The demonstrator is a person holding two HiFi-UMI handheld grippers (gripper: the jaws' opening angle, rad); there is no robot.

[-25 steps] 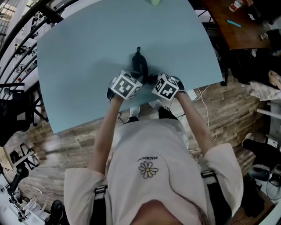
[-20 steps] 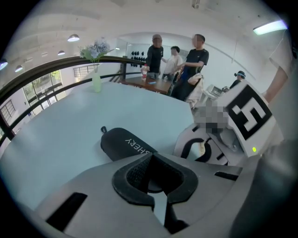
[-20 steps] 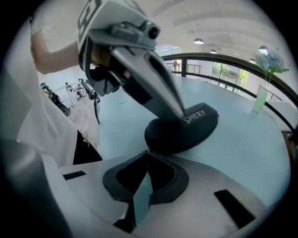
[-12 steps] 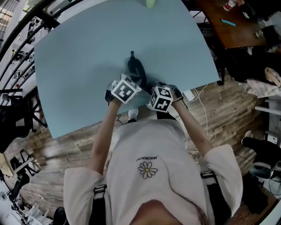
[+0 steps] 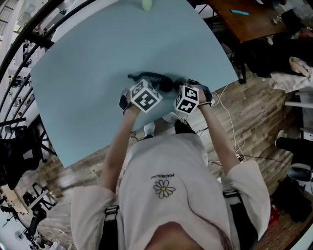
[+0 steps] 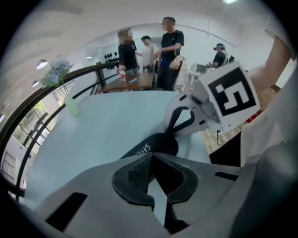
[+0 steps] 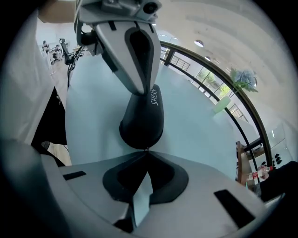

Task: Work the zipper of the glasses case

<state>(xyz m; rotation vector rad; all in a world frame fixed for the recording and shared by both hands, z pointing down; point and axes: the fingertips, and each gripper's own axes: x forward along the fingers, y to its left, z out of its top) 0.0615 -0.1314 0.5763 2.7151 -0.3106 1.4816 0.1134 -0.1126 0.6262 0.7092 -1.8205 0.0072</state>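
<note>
Here, closest to me, my left gripper [image 6: 152, 155] has its jaws closed tip to tip on the edge of the black glasses case [image 6: 150, 147]. My right gripper [image 7: 145, 149], at its 3 o'clock, is likewise pinched shut on the case's end. The case lies on the blue table [image 5: 88, 73], at 12 o'clock from both. Farther off at 12 o'clock stands a pale green cup [image 5: 146, 4], and beyond it are people [image 6: 167, 46].

Stretching bare left forearm [image 5: 116, 146] and right forearm [image 5: 218, 139] forward, holding left gripper [image 6: 151, 156] and right gripper [image 7: 146, 151] side by side, close together, marker cubes up, each one's jaws pinched together at the tips.
</note>
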